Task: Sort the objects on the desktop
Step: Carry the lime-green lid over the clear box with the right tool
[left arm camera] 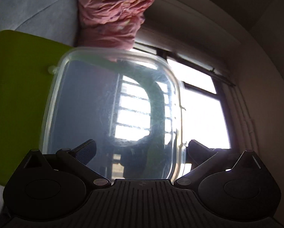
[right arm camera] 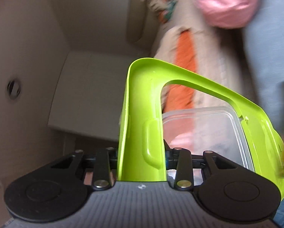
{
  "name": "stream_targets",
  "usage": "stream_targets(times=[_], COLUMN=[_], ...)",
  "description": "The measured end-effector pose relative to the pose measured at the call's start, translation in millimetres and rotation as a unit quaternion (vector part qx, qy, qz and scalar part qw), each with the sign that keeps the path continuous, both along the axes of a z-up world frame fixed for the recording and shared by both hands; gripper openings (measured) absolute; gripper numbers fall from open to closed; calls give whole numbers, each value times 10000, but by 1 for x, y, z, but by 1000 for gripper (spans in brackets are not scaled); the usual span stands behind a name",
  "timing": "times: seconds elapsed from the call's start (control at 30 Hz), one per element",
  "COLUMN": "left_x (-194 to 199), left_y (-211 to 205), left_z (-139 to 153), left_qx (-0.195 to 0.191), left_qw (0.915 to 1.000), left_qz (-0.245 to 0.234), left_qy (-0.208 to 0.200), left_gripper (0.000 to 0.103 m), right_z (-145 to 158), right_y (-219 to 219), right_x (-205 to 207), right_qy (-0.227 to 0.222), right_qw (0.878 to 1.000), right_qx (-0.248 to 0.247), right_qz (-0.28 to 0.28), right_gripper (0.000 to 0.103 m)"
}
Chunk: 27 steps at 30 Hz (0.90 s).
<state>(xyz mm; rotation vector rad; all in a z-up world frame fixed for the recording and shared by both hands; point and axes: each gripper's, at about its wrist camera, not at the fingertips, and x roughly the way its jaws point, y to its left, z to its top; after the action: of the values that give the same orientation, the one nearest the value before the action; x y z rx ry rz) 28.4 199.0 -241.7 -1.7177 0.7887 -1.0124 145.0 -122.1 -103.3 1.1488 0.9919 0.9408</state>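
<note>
A clear plastic container with rounded corners fills the left wrist view, seen against a bright window. My left gripper stands wide, its fingers at either side of the container's near end; contact is unclear. A lime-green plastic frame with a handle fills the right wrist view. My right gripper is shut on the frame's upright bar. The clear container also shows in the right wrist view, behind the frame. The green frame also shows in the left wrist view, left of the container.
A pink bundle of cloth lies on a light blue sofa. A bright window is at right. In the right wrist view a patterned orange and cream cushion, pink cloth and beige walls show.
</note>
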Motion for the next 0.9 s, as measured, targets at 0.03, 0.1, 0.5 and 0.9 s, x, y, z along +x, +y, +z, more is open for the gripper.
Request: stream_targets(times=[0.03, 0.1, 0.5, 0.9], left_x=[4, 14, 82, 43], left_y=[-14, -44, -152, -5], left_z=[-1, -1, 5, 108], left_qx=[55, 194, 1382, 5394], left_qw=[9998, 9984, 9777, 8382], left_qz=[-166, -477, -1333, 654], left_qy=[82, 240, 856, -466], left_gripper=[103, 103, 103, 103], right_z=[-14, -41, -159, -212], right_y=[-20, -60, -214, -263], right_x=[-3, -12, -64, -105], right_qy=[82, 238, 905, 1749], right_qw=[9998, 9971, 9587, 9198], right_qx=[90, 471, 1156, -453], right_qz=[-174, -539, -2434, -3482], right_gripper=[37, 35, 40, 55])
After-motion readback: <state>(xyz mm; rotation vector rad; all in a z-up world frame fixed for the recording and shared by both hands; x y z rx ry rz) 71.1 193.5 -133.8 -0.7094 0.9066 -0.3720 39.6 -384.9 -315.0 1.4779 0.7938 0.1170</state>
